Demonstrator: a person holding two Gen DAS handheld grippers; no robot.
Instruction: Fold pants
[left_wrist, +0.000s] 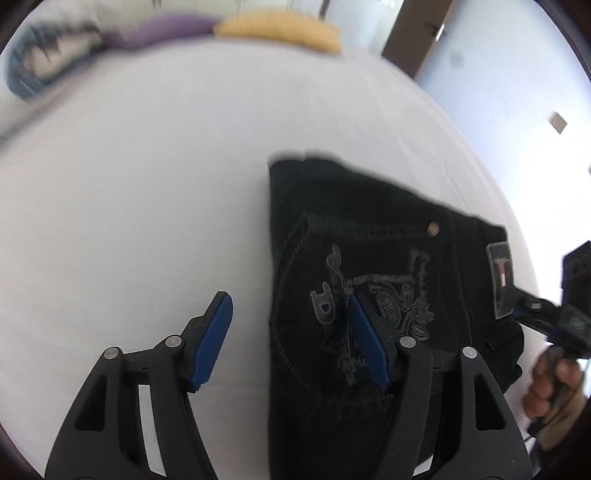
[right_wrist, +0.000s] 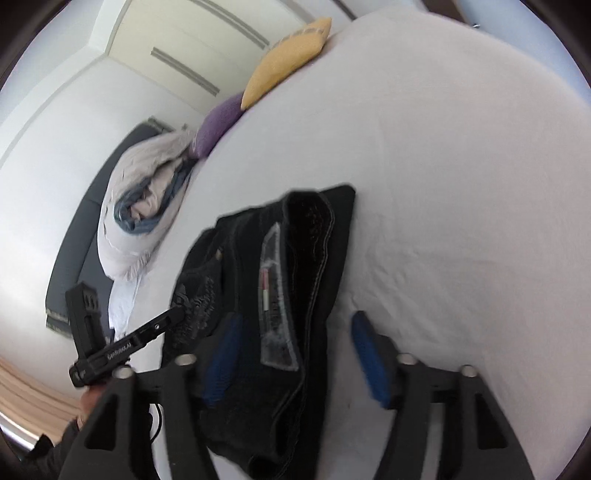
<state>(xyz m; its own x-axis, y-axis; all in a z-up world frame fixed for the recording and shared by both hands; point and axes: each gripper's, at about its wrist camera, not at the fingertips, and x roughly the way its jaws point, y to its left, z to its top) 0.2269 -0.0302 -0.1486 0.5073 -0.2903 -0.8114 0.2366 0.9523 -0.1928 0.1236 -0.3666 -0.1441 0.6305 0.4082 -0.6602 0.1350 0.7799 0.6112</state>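
Note:
Black pants (left_wrist: 369, 240) lie folded in a compact stack on the white bed sheet (left_wrist: 147, 184), back pocket embroidery (left_wrist: 391, 306) facing up. My left gripper (left_wrist: 290, 336) is open astride the stack's left edge, one blue pad over the sheet and the other over the pocket, neither pressing. In the right wrist view the pants (right_wrist: 314, 240) show their waistband and label patch (right_wrist: 273, 295). My right gripper (right_wrist: 295, 356) is open too, straddling the waistband end, with one pad over the cloth and one over the sheet (right_wrist: 461, 184).
A yellow cushion (right_wrist: 288, 62), a purple cushion (right_wrist: 218, 125) and a rolled white-and-blue duvet (right_wrist: 140, 221) lie along the bed's far side. A hand (left_wrist: 550, 387) holds the other gripper at the right of the left wrist view. The bed edge is close on that side.

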